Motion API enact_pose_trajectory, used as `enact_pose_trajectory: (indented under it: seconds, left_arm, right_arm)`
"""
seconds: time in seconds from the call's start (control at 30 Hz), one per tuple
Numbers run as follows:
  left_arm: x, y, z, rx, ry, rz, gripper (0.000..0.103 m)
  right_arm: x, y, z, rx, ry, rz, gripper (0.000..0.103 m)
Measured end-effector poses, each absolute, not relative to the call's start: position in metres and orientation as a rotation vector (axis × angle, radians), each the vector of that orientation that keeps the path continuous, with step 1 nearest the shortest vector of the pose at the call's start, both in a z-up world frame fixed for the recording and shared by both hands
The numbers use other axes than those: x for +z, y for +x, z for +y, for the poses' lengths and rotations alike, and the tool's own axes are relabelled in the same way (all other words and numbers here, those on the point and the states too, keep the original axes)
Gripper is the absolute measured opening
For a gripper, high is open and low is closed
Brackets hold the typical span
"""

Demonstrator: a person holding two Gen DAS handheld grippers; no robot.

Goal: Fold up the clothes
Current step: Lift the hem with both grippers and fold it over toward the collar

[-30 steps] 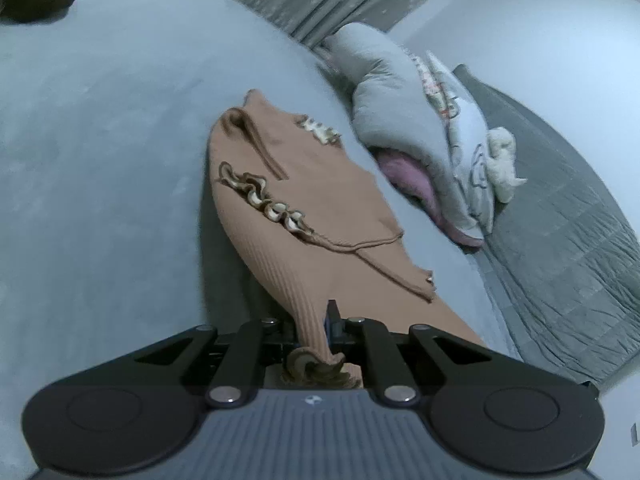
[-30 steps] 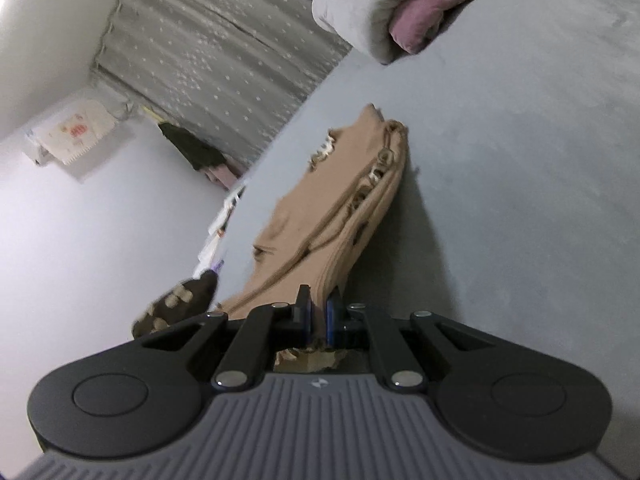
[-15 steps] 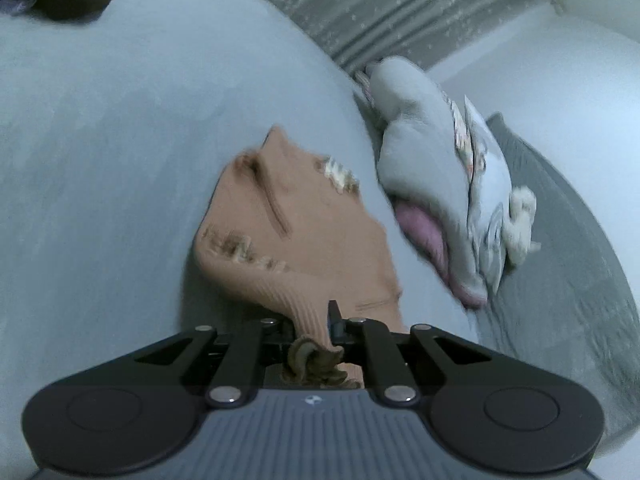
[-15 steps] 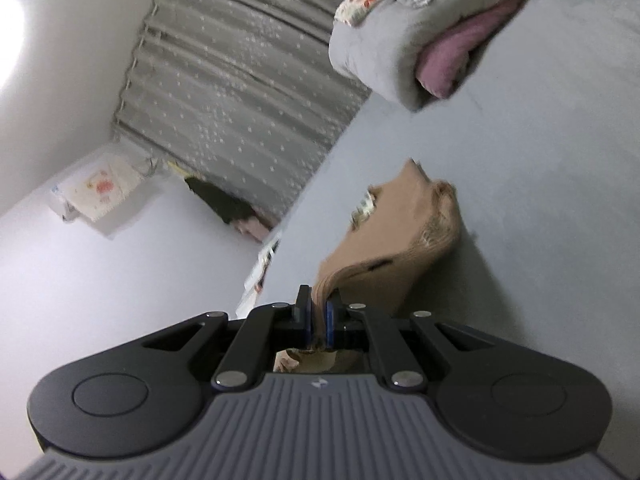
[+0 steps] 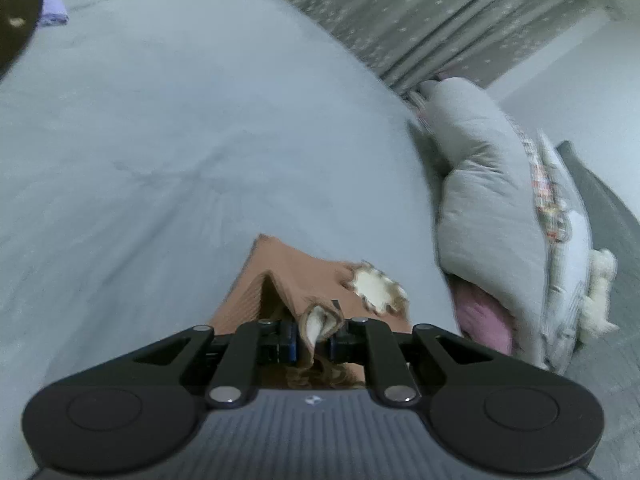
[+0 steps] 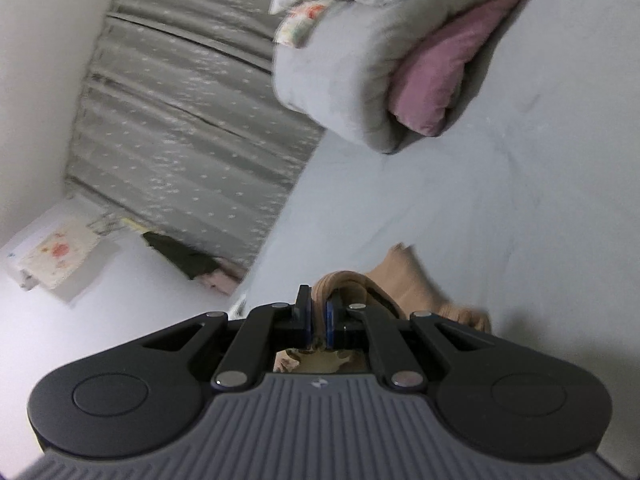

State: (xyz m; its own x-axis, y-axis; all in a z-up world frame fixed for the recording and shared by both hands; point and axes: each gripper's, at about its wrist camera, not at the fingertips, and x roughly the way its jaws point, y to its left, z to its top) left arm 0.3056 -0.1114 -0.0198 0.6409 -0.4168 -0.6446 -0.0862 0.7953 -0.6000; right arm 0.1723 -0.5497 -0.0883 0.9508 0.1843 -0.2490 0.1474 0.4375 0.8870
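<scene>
A tan ribbed garment (image 5: 288,276) with cream ruffle trim lies on the grey bed sheet (image 5: 168,152), folded over on itself just ahead of both grippers. My left gripper (image 5: 314,340) is shut on its ruffled hem. My right gripper (image 6: 318,324) is shut on another part of the same tan garment (image 6: 404,280). Most of the garment is hidden under the gripper bodies.
A rolled grey and pink duvet (image 5: 480,200) with pillows lies at the right of the bed; it also shows in the right wrist view (image 6: 380,60). A grey dotted curtain (image 6: 192,120) hangs behind. Dark clothing (image 5: 16,24) lies at the far left.
Both grippers have carried the held end of the garment forward over the rest, so its visible length has shrunk from long and stretched out to a short folded bundle.
</scene>
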Motion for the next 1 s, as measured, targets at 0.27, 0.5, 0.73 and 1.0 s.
enact_pose_trajectory:
  seconds: [0.27, 0.5, 0.73, 1.0]
  left_arm:
    - [-0.046, 0.367, -0.108, -0.192, -0.667, 0.939, 0.021]
    - [-0.042, 0.394, -0.101, -0.157, -0.580, 0.861, 0.048]
    - [-0.033, 0.398, -0.088, -0.176, -0.525, 0.776, 0.048]
    - [-0.034, 0.373, -0.095, -0.393, -0.162, 0.709, 0.052]
  right_arm:
    - [-0.114, 0.243, -0.561, -0.053, 1.133, 0.435, 0.008]
    - [-0.125, 0.268, -0.568, -0.056, 1.201, 0.460, 0.010]
    - [-0.105, 0.298, -0.572, -0.110, 1.181, 0.439, 0.027]
    - [-0.080, 0.287, -0.589, -0.171, 0.776, 0.445, 0.062]
